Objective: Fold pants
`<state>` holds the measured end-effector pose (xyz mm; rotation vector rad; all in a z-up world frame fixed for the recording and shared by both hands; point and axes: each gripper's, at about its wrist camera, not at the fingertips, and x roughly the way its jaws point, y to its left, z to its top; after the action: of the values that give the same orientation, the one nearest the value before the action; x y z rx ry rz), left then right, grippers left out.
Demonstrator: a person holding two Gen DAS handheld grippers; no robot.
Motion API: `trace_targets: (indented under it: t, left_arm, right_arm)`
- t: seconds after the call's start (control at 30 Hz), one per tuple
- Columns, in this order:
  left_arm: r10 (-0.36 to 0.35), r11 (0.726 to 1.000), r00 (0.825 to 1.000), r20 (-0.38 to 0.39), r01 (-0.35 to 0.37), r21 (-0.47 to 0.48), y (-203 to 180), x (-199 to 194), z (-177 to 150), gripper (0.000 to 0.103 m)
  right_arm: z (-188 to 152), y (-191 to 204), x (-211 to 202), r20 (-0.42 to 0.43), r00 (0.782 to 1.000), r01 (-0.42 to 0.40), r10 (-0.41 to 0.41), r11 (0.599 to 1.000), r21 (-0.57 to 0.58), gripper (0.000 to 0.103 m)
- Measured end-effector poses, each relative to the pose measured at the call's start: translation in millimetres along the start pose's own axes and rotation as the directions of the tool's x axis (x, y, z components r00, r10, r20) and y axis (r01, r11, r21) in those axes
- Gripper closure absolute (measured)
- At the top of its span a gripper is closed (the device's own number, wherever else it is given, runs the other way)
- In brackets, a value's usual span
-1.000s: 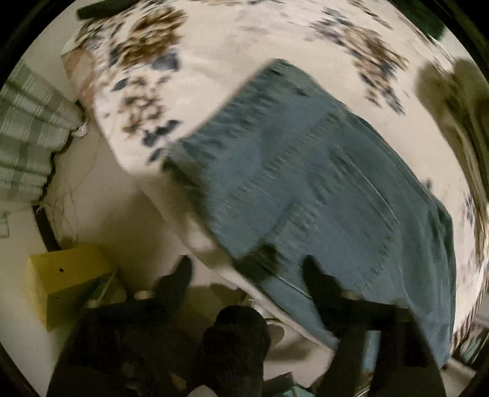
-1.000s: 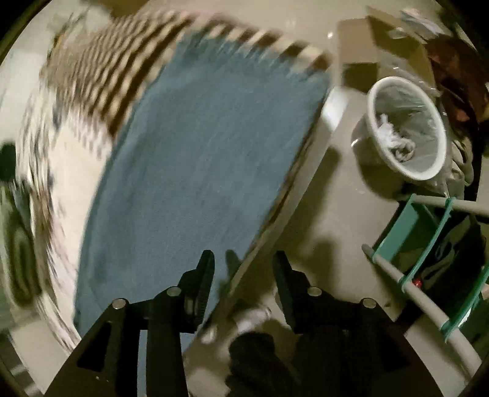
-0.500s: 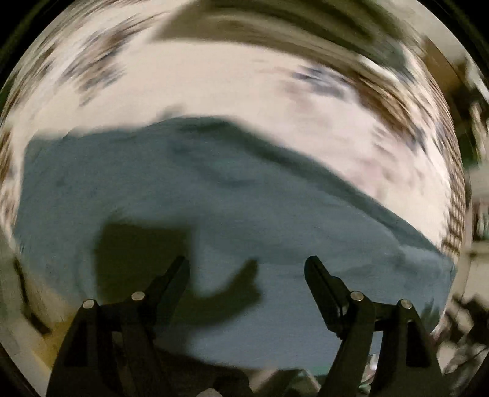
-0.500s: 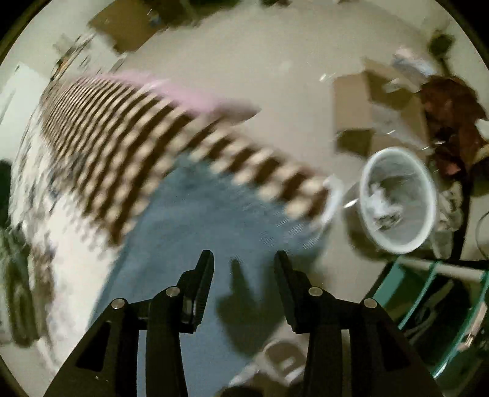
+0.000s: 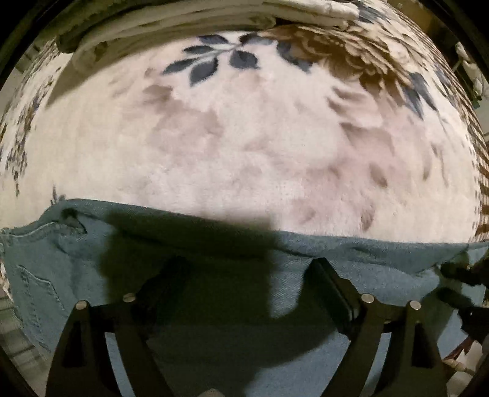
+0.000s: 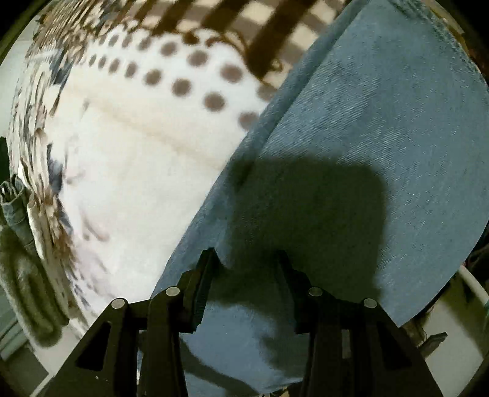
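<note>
Blue denim pants [image 5: 61,259] lie flat on a floral blanket [image 5: 244,137]. My left gripper [image 5: 249,262] points straight down over the denim, just short of its far edge. Its jaws stand wide and are still opening, with nothing pinched between them. In the right wrist view the pants [image 6: 382,107] fill the right side. My right gripper [image 6: 246,259] hovers low over the denim near its left fold edge. These jaws are closing, with shadowed denim in the gap and no pad visibly pressing on it. A dark part [image 5: 464,274] at the pants' right end may be the right gripper.
Folded pale bedding [image 5: 183,21] lies along the far side of the blanket. The blanket [image 6: 137,168] turns dotted and checked toward its end. A green fuzzy cloth [image 6: 24,274] and a scrap of denim [image 6: 12,201] sit at the left, a white bed edge [image 6: 470,284] at the right.
The left gripper swept from the bedside floor across the pants to their far edge, rolled, and widened. The right gripper came in from the bed's end, down over the denim, jaws narrower.
</note>
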<state>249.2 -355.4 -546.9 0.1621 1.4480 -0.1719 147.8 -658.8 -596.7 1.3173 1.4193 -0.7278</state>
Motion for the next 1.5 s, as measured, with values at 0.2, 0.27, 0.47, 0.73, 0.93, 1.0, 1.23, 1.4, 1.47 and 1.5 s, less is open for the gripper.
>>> trace_targets:
  t: [0.2, 0.27, 0.47, 0.73, 0.93, 1.0, 1.23, 1.4, 1.47, 1.5]
  left_arm:
    - [-0.04, 0.997, 0.999, -0.03, 0.038, -0.067, 47, -1, 4, 0.016]
    - [-0.05, 0.995, 0.998, -0.028, 0.048, -0.086, 47, -6, 4, 0.016]
    - [-0.061, 0.993, 0.998, -0.028, 0.058, -0.101, 66, -15, 14, 0.016]
    - [-0.126, 0.992, 0.992, -0.014, 0.125, -0.024, 77, -46, 1, 0.016]
    - [-0.187, 0.979, 0.98, -0.06, 0.191, 0.064, 9, -37, -9, 0.016]
    - [-0.179, 0.979, 0.982, -0.062, 0.184, 0.083, -12, -29, -7, 0.016]
    - [-0.091, 0.99, 0.996, -0.018, 0.092, 0.11, -38, -14, 16, 0.015]
    - [-0.074, 0.992, 0.997, -0.031, 0.077, 0.102, -42, -11, 32, 0.014]
    - [-0.077, 0.992, 0.996, -0.038, 0.08, 0.093, -43, -12, 36, 0.014]
    - [-0.085, 0.992, 0.995, -0.046, 0.089, 0.085, -42, -14, 39, 0.014]
  right_arm:
    - [-4, 0, -14, 0.078, 0.997, 0.006, -0.004, 1.0, -0.015, 0.098]
    - [-7, 4, -23, 0.106, 0.994, -0.007, 0.009, 1.0, -0.024, 0.098]
    - [-5, 10, -39, 0.129, 0.989, -0.072, 0.074, 0.997, -0.019, 0.099]
    - [3, 3, -47, 0.109, 0.987, -0.097, 0.117, 0.98, -0.173, 0.061]
    - [25, -89, -105, 0.333, 0.939, 0.125, -0.088, 0.988, -0.09, 0.056]
    - [42, -124, -108, 0.333, 0.931, 0.157, -0.15, 0.988, 0.006, 0.056]
    - [70, -179, -95, 0.293, 0.954, 0.033, -0.063, 0.994, 0.107, 0.09]
    - [68, -186, -103, 0.341, 0.939, 0.013, -0.043, 0.996, 0.091, 0.096]
    - [69, -198, -102, 0.323, 0.946, -0.028, -0.005, 0.995, 0.095, 0.095]
    - [69, -207, -98, 0.315, 0.949, -0.052, 0.021, 0.995, 0.091, 0.092]
